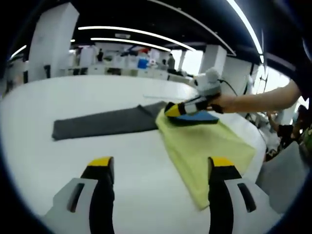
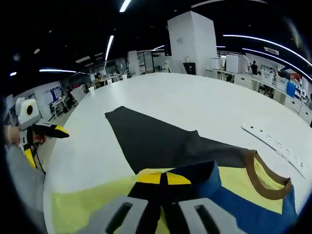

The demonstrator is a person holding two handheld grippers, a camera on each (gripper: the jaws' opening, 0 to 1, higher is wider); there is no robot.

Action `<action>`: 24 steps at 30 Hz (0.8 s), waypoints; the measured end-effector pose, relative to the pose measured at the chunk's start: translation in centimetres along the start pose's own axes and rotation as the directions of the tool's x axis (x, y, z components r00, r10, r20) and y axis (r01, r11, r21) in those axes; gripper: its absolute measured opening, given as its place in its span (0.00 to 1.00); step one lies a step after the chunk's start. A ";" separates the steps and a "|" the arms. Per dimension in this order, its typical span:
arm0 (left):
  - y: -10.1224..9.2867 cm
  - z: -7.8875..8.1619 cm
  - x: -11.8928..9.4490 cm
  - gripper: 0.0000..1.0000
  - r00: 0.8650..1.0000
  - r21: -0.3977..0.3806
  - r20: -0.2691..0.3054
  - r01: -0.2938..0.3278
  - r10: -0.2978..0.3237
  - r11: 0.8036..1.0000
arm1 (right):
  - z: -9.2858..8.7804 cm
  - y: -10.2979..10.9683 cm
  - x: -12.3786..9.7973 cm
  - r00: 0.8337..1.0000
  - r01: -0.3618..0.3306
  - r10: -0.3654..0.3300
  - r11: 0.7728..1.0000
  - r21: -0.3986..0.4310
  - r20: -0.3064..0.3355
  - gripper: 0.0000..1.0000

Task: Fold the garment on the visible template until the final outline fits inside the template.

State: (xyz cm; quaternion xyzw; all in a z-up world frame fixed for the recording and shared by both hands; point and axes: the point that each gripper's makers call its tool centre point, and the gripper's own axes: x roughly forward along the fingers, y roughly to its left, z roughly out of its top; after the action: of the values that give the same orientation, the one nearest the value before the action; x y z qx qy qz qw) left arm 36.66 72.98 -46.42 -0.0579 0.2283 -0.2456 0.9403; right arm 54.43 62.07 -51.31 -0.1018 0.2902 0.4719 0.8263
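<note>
Lying flat on a wide white tabletop (image 1: pixel 73 102): a garment (image 1: pixel 204 141) of yellow, blue and dark grey, with a brown collar (image 2: pixel 256 173) and a long grey sleeve (image 1: pixel 102 122) stretching away across the surface. Seeing no drawn outline around it on the white surface. Hovering low over the bare tabletop in the left gripper view, just short of the yellow hem: left hand-held gripper (image 1: pixel 161 163), jaws spread wide apart, yellow-tipped, grasping nothing. Pressing down on the garment where yellow meets blue: right hand-held gripper (image 2: pixel 163 178), jaws closed together, fabric apparently pinched between the tips, though hard to confirm from that angle. Showing again in the left gripper view at the garment's far edge, carried by a person's bare hand (image 1: pixel 229 102). Resting near the collar on the tabletop: a pale strip (image 2: pixel 275 146) with small marks along it, like a ruler. Stretching behind: a large open hall with white pillars (image 2: pixel 192 41), long ceiling light strips (image 1: pixel 136 31), rows of desks and equipment, and small distant figures, too far off for detail.
</note>
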 end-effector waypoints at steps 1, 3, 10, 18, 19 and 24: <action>0.0 0.0 0.0 0.74 1.000 0.000 0.000 -0.001 0.001 1.000 | 0.0 0.0 0.1 1.000 0.000 0.000 1.000 -0.001 -0.002 0.00; 0.1 -0.1 0.0 0.74 1.000 -0.003 -0.001 -0.001 0.001 1.000 | 0.0 -0.3 0.1 1.000 0.007 -0.007 1.000 -0.005 -0.003 0.00; 0.2 -0.3 0.2 0.74 1.000 -0.004 -0.011 0.004 -0.004 1.000 | 0.3 -0.6 0.8 1.000 0.010 -0.010 1.000 -0.011 -0.006 0.00; 0.2 -0.3 0.3 0.74 1.000 -0.002 -0.014 0.004 -0.004 1.000 | 0.6 0.1 0.8 1.000 -0.006 0.006 1.000 0.021 0.009 0.00; 0.3 -0.3 0.3 0.74 1.000 -0.003 -0.013 0.004 -0.004 1.000 | 0.6 0.1 0.7 1.000 -0.005 0.005 1.000 0.021 0.009 0.00; 0.0 -0.3 0.4 0.74 1.000 -0.002 -0.016 0.008 -0.008 1.000 | 1.0 -0.3 0.1 1.000 -0.001 0.000 1.000 0.029 0.030 0.00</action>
State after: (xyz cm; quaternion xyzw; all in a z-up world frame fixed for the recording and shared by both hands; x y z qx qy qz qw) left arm 36.80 72.82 -46.86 -0.0578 0.2357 -0.2496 0.9375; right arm 55.12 62.47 -50.56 -0.0829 0.2846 0.4695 0.8317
